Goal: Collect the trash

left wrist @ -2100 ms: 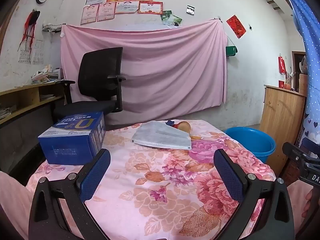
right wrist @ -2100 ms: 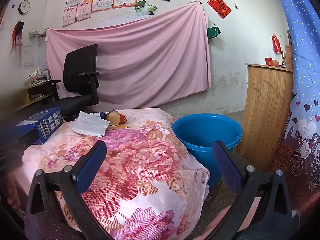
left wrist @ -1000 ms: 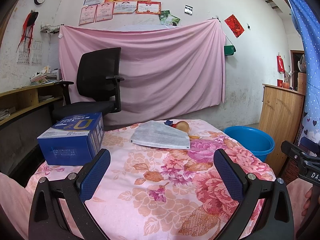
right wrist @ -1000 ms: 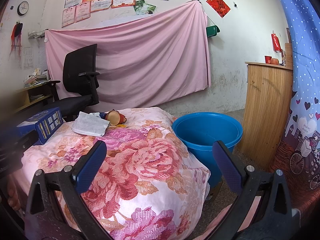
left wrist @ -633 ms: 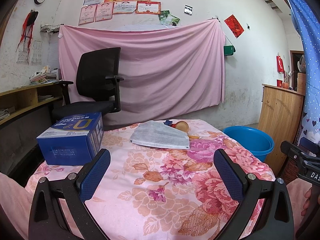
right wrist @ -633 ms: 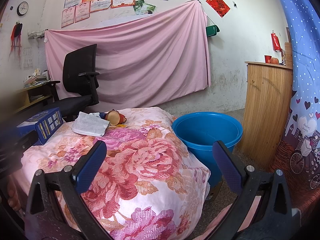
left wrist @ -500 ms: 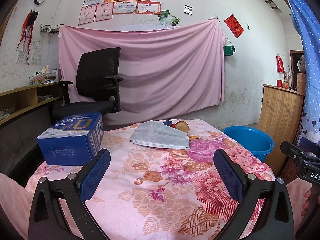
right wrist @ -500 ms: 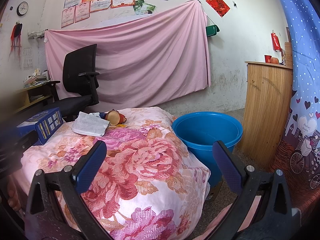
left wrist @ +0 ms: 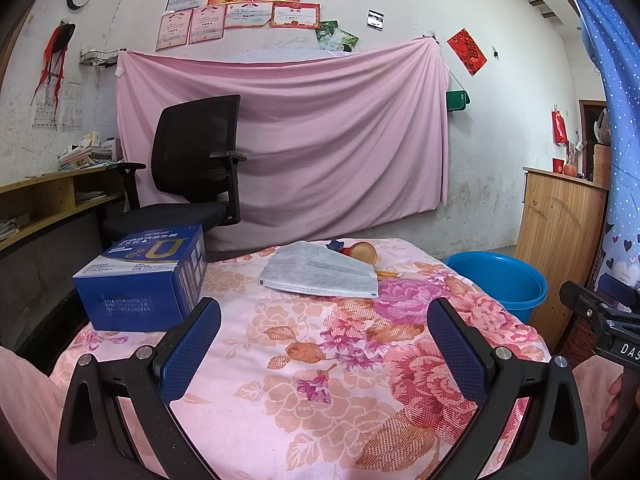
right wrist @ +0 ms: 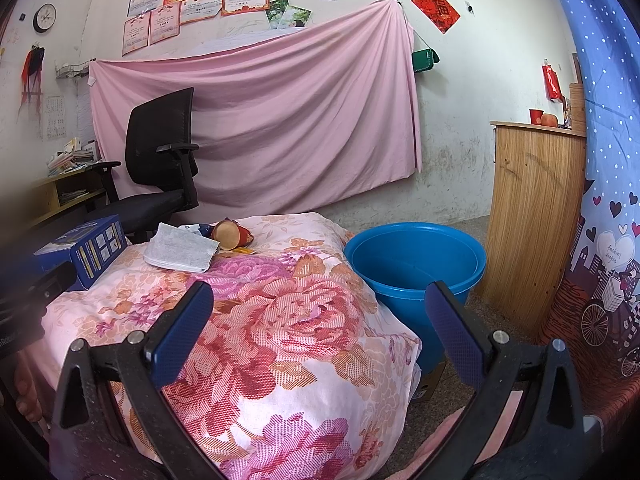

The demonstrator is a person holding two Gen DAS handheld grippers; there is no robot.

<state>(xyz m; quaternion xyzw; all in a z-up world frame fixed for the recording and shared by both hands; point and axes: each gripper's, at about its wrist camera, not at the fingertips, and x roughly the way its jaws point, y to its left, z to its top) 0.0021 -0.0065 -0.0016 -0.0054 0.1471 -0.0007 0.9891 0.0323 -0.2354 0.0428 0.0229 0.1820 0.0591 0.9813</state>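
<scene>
Face mask (left wrist: 320,276) lies far, dead ahead of left gripper (left wrist: 320,336), long axis left-right; both grippers' fingers apart, empty; right gripper (right wrist: 316,320) faces blue bucket (right wrist: 416,264).

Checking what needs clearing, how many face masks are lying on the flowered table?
1: a grey face mask lies toward the flowered table's far edge, in front of small wrappers; another could hide beneath.

Open left tongs (left wrist: 324,322) hover before face mask (left wrist: 318,274).

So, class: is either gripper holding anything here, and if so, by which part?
Nothing is held. The left gripper and right gripper are both open, hovering above the floral cloth; the face mask lies untouched.
</scene>
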